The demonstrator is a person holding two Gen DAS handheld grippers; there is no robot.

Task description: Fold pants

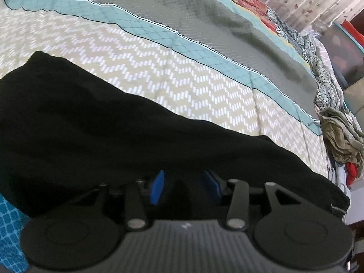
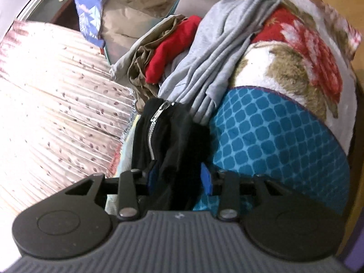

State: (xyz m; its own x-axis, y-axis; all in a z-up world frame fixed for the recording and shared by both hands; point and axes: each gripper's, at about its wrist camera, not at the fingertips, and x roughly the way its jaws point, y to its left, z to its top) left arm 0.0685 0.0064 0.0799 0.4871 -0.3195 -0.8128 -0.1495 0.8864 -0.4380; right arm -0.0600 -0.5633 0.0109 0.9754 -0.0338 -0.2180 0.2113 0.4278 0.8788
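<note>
The black pants (image 1: 95, 122) stretch across the lower half of the left wrist view, over a chevron-patterned bedspread (image 1: 159, 63). My left gripper (image 1: 185, 188) has its blue pads (image 1: 158, 187) around the near edge of the black cloth, and the fabric covers the fingertips. In the right wrist view my right gripper (image 2: 179, 177) is shut on a bunched end of the black pants (image 2: 173, 132), with a silver zipper (image 2: 154, 122) showing just beyond the blue pads (image 2: 206, 178).
A pile of clothes lies at the bed's end: grey garment (image 2: 218, 52), red cloth (image 2: 170, 47), olive cloth (image 1: 339, 136). A floral blanket (image 2: 302, 52) and a teal patterned cover (image 2: 273, 136) lie on the right. Curtains (image 2: 56, 91) hang beyond.
</note>
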